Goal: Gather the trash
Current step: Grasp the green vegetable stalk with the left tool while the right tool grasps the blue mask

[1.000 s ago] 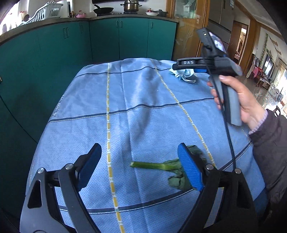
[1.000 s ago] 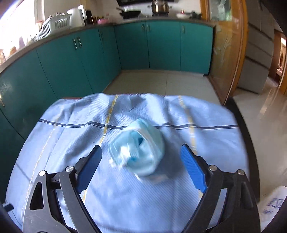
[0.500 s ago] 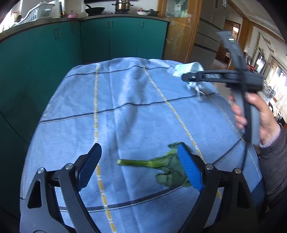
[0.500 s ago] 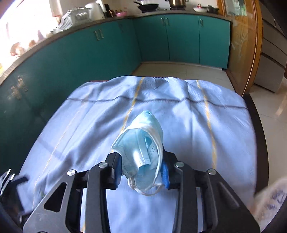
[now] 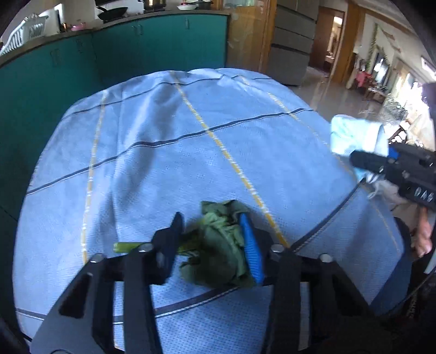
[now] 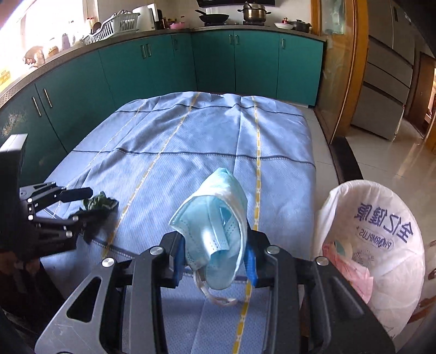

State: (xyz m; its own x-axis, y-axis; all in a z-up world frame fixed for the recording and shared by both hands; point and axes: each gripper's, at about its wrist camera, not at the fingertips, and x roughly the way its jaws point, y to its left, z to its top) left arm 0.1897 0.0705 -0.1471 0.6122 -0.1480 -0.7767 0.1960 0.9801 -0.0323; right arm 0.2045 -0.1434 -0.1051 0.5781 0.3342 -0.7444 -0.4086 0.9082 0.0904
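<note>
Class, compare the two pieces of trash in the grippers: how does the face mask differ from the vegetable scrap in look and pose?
The face mask is pale blue, pleated fabric; the vegetable scrap is dark green wilted leaf with a stalk. The mask is lifted clear of the tablecloth in the right gripper; the scrap still lies on it, the left gripper having just been closing around it. Both sit between blue pads.

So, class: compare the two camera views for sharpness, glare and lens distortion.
Left wrist view: softer, motion-smeared, the face mask at the right edge blurred, the tablecloth bulging. Right wrist view: crisp, the window blown out to white, the cabinets bowed.
</note>
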